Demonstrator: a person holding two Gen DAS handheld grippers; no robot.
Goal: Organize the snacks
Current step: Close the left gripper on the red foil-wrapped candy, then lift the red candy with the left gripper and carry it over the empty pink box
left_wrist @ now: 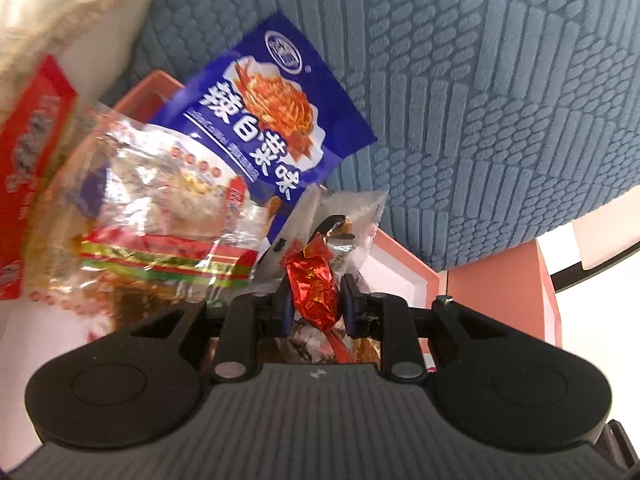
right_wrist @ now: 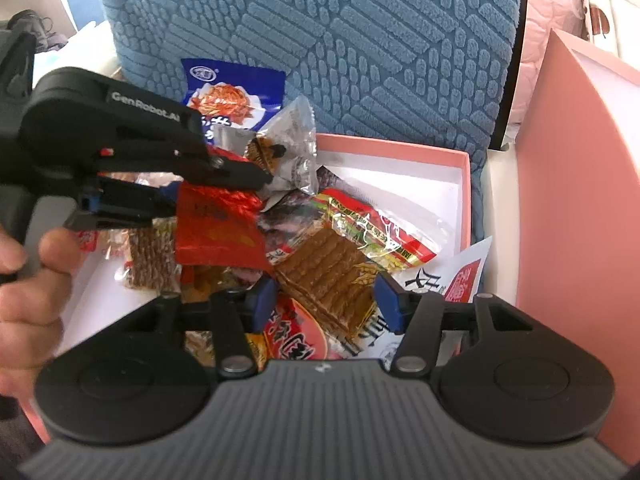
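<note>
Over the pink box (right_wrist: 400, 148), left gripper (left_wrist: 316, 304) clamped tight on red foil packet (left_wrist: 314, 284). Right gripper (right_wrist: 326, 300) half open, holding nothing. Risk: crinkly foil slips, drops among loose snacks.

A blue cushion (right_wrist: 360, 40) fills the background, its plush pile raised in blocks of short bars and rows of small ovals. The box (right_wrist: 448, 160) is salmon pink outside and white inside, and its lid (right_wrist: 580, 184) stands in the same pink. A snack packet (left_wrist: 276, 120) is deep blue with white characters and an orange-red tangle of shreds printed on it. The small foil packet (left_wrist: 314, 286) is shiny crinkled red — a gold glint at one end. A clear wrapper (right_wrist: 360, 236) shows brown ribbed strips under a red, green and gold striped band. Both grippers are matte black with blue pads (right_wrist: 266, 300). A cream fabric (left_wrist: 60, 8) lies at the corner.
</note>
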